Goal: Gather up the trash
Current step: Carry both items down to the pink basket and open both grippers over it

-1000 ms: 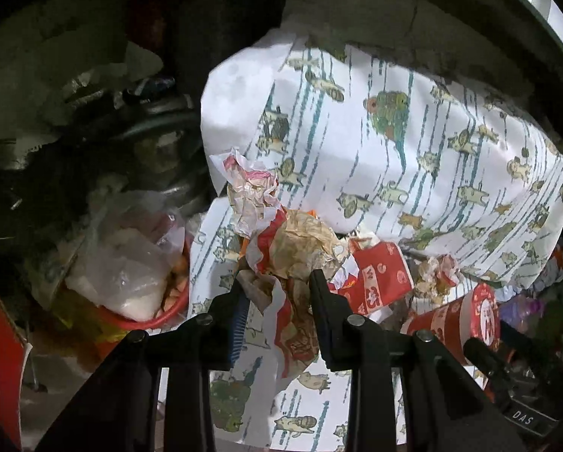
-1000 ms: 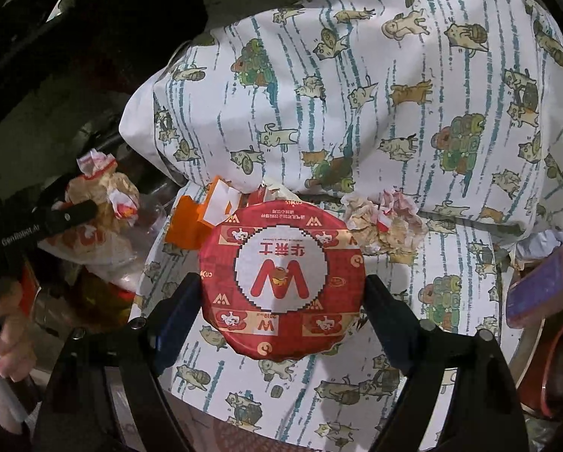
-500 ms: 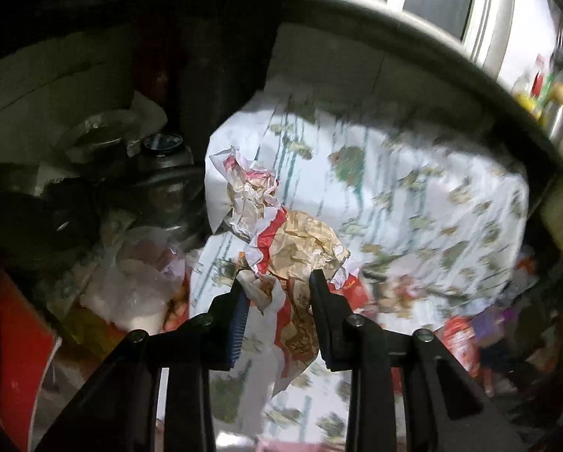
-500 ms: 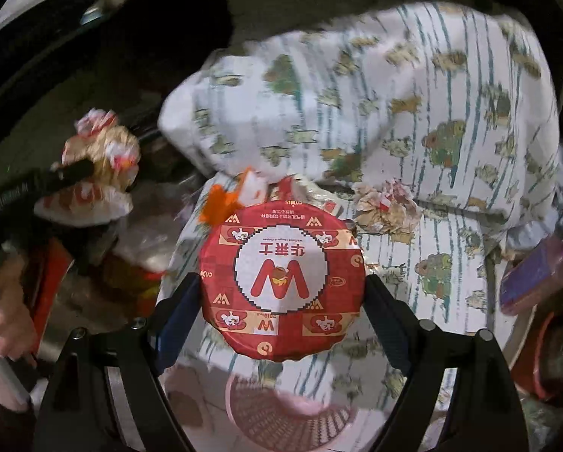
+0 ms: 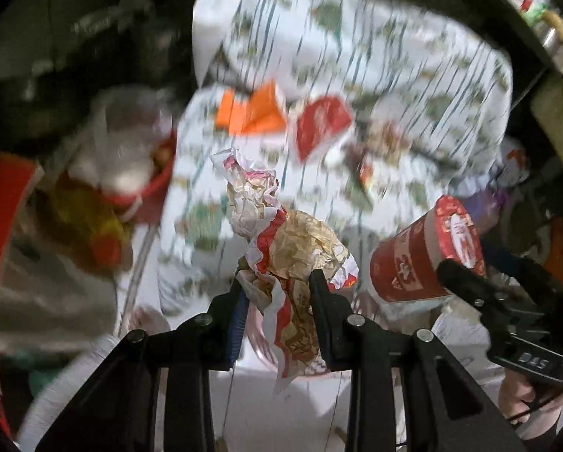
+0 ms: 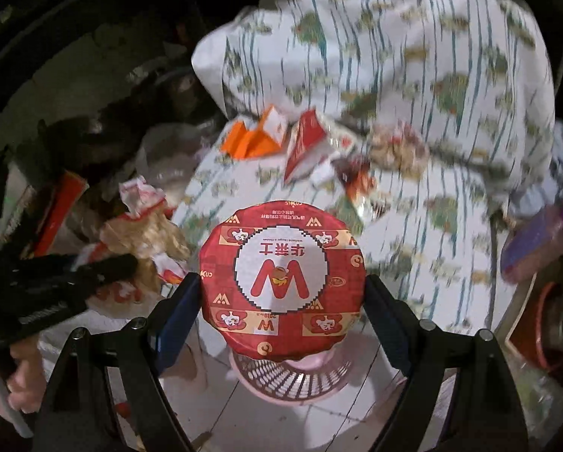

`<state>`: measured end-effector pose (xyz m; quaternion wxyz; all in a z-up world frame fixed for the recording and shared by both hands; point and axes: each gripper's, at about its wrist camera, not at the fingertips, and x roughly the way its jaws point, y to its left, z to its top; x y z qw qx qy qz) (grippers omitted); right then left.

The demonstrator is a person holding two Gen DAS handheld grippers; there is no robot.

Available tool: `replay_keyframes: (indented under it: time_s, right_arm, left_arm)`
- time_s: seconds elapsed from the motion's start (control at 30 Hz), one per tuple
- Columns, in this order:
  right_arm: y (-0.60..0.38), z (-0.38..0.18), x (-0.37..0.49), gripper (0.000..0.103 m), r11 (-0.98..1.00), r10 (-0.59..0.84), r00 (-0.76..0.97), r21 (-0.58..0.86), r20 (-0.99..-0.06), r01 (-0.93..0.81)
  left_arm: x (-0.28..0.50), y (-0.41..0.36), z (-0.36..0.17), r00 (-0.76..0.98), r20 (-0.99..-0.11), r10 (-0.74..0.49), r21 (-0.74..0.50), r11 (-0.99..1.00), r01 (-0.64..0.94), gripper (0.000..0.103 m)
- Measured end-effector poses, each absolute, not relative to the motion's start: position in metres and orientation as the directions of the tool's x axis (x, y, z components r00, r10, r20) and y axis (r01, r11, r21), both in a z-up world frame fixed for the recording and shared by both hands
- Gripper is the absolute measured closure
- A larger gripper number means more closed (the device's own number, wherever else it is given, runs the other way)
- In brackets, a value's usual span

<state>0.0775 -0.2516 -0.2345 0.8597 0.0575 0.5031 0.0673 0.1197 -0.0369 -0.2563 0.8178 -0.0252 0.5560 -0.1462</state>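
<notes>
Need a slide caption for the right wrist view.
Right gripper clamps a red paper cup above a pink basket.

Dim scene overall, both views w/ black fisheye vignette at the corners and curved edges. Motion blur smears the patterned cloth (image 5: 357, 75) and the litter on it across the upper and middle frame; left side murky, near black. Close foreground stays sharp: crumpled wrapper (image 5: 292, 241) and red lid (image 6: 281, 278), evenly lit, no glare. Small bright patch at upper right of the left wrist view.
</notes>
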Motion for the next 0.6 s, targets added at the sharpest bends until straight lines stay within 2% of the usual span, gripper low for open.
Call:
replay_keyframes:
  time_s: [0.23, 0.33, 0.6]
  right_arm:
    - [-0.255, -0.286, 0.072, 0.019, 0.994, 0.111, 0.401, 0.107, -0.909, -0.033]
    - [-0.259, -0.304, 0.076, 0.019, 0.996, 0.086, 0.375, 0.086, -0.923, -0.018]
    - [-0.263, -0.306, 0.070, 0.019, 0.989, 0.145, 0.366, 0.148, -0.919, -0.020]
  left_arm:
    - [0.126, -0.046, -0.336, 0.171, -0.958, -0.229, -0.195, 0.961, 0.195, 0.070]
    - [0.132, -0.052, -0.353, 0.118, -0.965, -0.235, -0.209, 0.958, 0.197, 0.070]
    - [0.139, -0.060, -0.381, 0.039, -0.981, -0.192, -0.181, 0.964, 0.194, 0.070]
